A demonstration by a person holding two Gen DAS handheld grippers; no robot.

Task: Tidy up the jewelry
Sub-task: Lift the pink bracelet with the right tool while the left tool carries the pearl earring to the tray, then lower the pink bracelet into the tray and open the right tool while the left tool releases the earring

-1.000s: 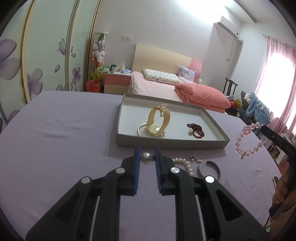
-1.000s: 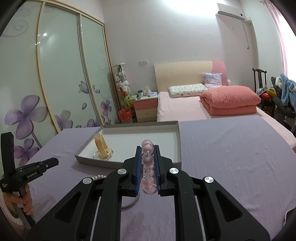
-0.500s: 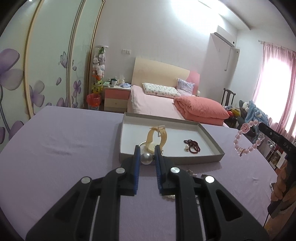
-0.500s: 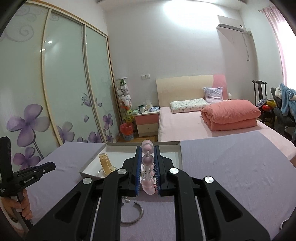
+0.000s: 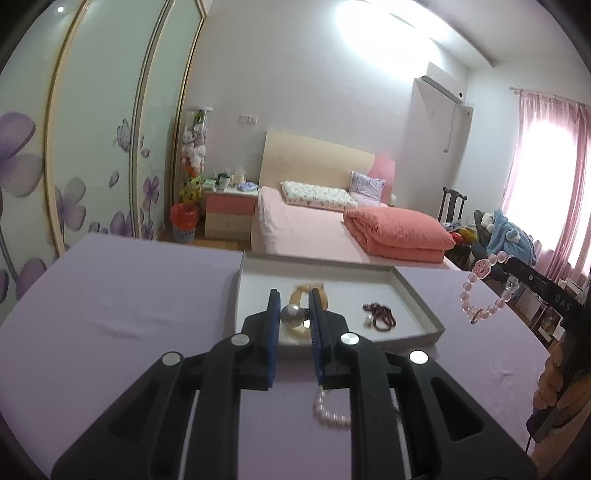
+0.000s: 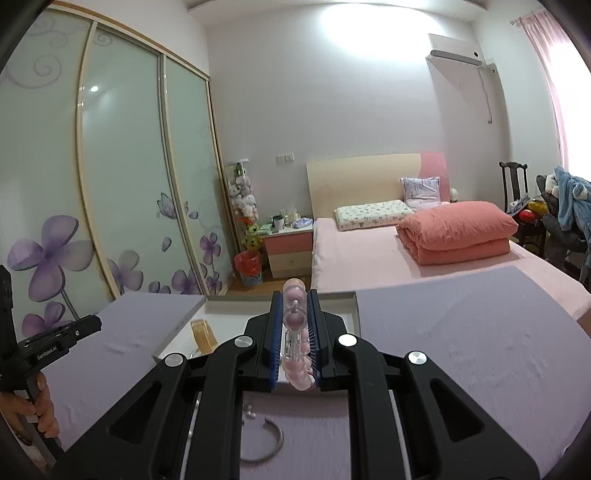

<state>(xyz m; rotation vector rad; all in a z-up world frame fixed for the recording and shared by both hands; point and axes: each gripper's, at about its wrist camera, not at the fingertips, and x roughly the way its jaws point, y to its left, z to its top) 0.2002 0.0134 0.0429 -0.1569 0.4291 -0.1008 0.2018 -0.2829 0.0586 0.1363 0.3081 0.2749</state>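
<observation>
- My left gripper [image 5: 291,314]: jaws nearly closed on a pearl [image 5: 291,315], above the tray [image 5: 424,314]'s near edge.
- Tray: cream bangle [image 5: 308,291] and dark bead string [image 5: 380,315] already stowed.
- My right gripper [image 6: 294,325]: jaws clamp the pink bead bracelet [image 6: 294,332].
- Remaining on the counter [image 6: 461,350]: silver bangle [image 6: 271,443].

You've got a bright, soft room here. A ceiling light [image 5: 373,22] blows out to white glare on the wall in both views, and the pink curtain [image 5: 546,177] glows overexposed from daylight behind it. Shadows under the tray [image 5: 424,306] on the purple cloth [image 5: 110,295] stay faint. Your fisheye bends the wardrobe doors [image 6: 122,166] hard, corners vignette to black, and detail looks slightly soft throughout.
</observation>
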